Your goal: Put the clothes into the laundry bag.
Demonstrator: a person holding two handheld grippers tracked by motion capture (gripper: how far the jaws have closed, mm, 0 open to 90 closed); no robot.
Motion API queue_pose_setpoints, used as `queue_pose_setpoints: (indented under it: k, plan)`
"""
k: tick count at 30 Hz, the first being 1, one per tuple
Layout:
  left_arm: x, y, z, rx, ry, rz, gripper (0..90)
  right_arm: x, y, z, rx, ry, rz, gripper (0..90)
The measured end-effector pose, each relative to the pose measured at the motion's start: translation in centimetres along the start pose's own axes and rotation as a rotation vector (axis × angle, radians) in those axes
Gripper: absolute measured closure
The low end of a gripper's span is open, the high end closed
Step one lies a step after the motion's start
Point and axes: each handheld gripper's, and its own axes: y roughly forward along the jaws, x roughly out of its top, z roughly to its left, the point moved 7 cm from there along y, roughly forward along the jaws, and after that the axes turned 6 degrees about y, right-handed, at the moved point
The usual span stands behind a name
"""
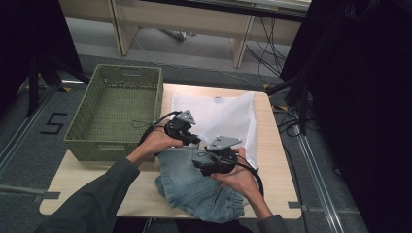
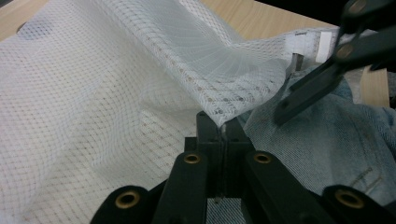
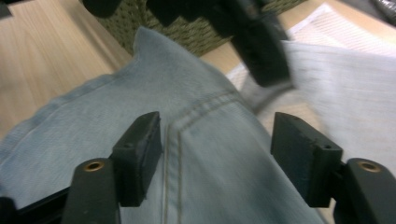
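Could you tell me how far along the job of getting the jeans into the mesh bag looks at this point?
Done: the left gripper is shut on the edge of the white mesh bag, lifting it. In hand: the right gripper is open, its jaws standing either side of a seam on the jeans without pinching it. Left: most of the jeans lie outside the bag on the table. The green basket holds nothing.

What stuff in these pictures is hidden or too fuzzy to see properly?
- Jeans: in the high view the near end lies behind the person's right hand; what garment exactly, unclear.
- Mesh bag: in the left gripper view the frame edges cut it off.
- Left gripper: blurred in the right gripper view.
- Basket: its inside near wall is hidden in the high view.
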Motion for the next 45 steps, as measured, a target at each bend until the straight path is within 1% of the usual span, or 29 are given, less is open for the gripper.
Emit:
queue_pose_setpoints:
  k: [3,4,5,7,8,9,10,13,16,18,20,22,23,25,27,29,31,32,33,34,35,36,37,38,39,41,43,44,45]
  plan:
    - [-0.1,0.0,0.1,0.003,-0.005,0.005,88.3,-1.0,2.2,0.3,-0.009,-0.012,0.053,33.5]
    - [-0.2,0.0,0.1,0.004,0.0,0.005,88.3,-1.0,2.2,0.3,-0.009,-0.012,0.053,33.5]
    - [-0.5,-0.1,0.2,0.001,0.019,0.024,88.4,-2.5,3.0,0.8,-0.006,-0.027,0.123,57.7]
    - [-0.7,0.0,0.3,0.007,0.01,0.027,88.4,-3.2,3.0,0.8,-0.017,-0.042,0.159,72.6]
    - [-0.7,0.0,0.3,0.007,0.01,0.027,88.4,-3.2,3.0,0.8,-0.017,-0.042,0.159,72.6]
    - [-0.7,-0.1,0.3,0.013,0.001,0.022,88.4,-3.3,2.8,0.7,-0.019,-0.065,0.166,77.2]
    - [-0.7,-0.3,0.4,0.013,0.006,0.019,88.4,-3.0,1.6,0.4,-0.032,-0.062,0.148,83.1]
    - [-0.6,-0.6,0.4,0.017,-0.007,0.002,88.5,-2.3,-0.9,-0.9,-0.075,-0.097,0.114,85.2]
    - [-0.5,-0.9,0.6,0.021,-0.006,0.001,88.5,-2.5,-3.9,-2.9,-0.133,-0.06,0.125,85.5]
    - [-0.5,-0.9,0.7,0.023,-0.005,-0.005,88.6,-2.7,-4.8,-4.8,-0.19,-0.028,0.124,85.6]
    - [-0.3,-0.9,0.5,0.016,-0.006,-0.013,88.6,-3.9,-4.4,-6.1,-0.188,0.014,0.15,85.5]
    - [-0.1,-0.9,0.3,0.013,-0.007,-0.016,88.6,-5.9,-2.7,-6.9,-0.196,0.059,0.213,85.5]
    - [0.0,-0.9,0.3,0.018,-0.001,-0.02,88.6,-6.9,-1.6,-7.3,-0.209,0.054,0.252,85.6]
    - [0.1,-1.0,0.2,0.016,0.001,-0.022,88.7,-7.8,-0.1,-7.8,-0.217,0.089,0.296,85.3]
    - [0.1,-1.1,0.1,0.014,0.004,-0.029,88.6,-7.5,0.4,-8.2,-0.258,0.072,0.285,84.3]
    - [0.2,-1.2,0.1,0.011,-0.008,-0.035,88.6,-7.5,0.3,-8.1,-0.257,0.062,0.291,80.0]
    - [0.1,-1.2,0.3,0.014,0.002,-0.028,88.5,-7.1,-0.2,-7.8,-0.228,0.122,0.276,68.2]
    - [0.1,-1.2,0.2,0.014,-0.002,-0.028,88.5,-6.5,-0.6,-7.6,-0.217,0.129,0.237,60.0]
    - [0.1,-1.2,0.3,0.015,-0.002,-0.031,88.4,-6.0,-1.4,-7.2,-0.196,0.145,0.23,54.5]
    - [0.2,-1.1,0.2,0.012,-0.01,-0.04,88.4,-5.3,-2.0,-6.7,-0.186,0.154,0.184,51.7]
    - [0.3,-1.1,0.2,0.009,-0.024,-0.05,88.4,-4.5,-2.6,-6.6,-0.17,0.126,0.137,49.3]
    - [0.3,-1.1,0.2,0.01,-0.024,-0.047,88.4,-3.8,-3.0,-6.4,-0.164,0.121,0.078,47.8]
    - [0.2,-1.1,0.2,0.009,-0.015,-0.038,88.4,-3.3,-3.7,-6.2,-0.135,0.127,0.078,46.7]
    - [0.2,-1.1,0.2,0.009,-0.015,-0.038,88.4,-2.8,-3.8,-5.9,-0.121,0.145,0.038,45.8]
    - [0.3,-1.1,0.1,0.01,-0.012,-0.036,88.4,-2.5,-3.6,-5.7,-0.099,0.127,0.017,45.4]
    - [0.4,-1.0,0.0,0.007,-0.01,-0.042,88.4,-2.3,-2.9,-5.0,-0.057,0.094,0.023,43.7]
    - [0.3,-1.0,0.0,0.004,-0.011,-0.039,88.4,-2.0,-1.8,-4.7,-0.053,0.049,0.011,43.0]
    - [0.3,-1.0,0.0,0.006,-0.01,-0.039,88.4,-1.9,-1.3,-4.5,-0.049,0.045,0.014,49.0]
    - [0.3,-1.0,0.0,0.007,-0.007,-0.035,88.4,-1.9,-0.7,-4.5,-0.053,0.031,0.006,62.4]
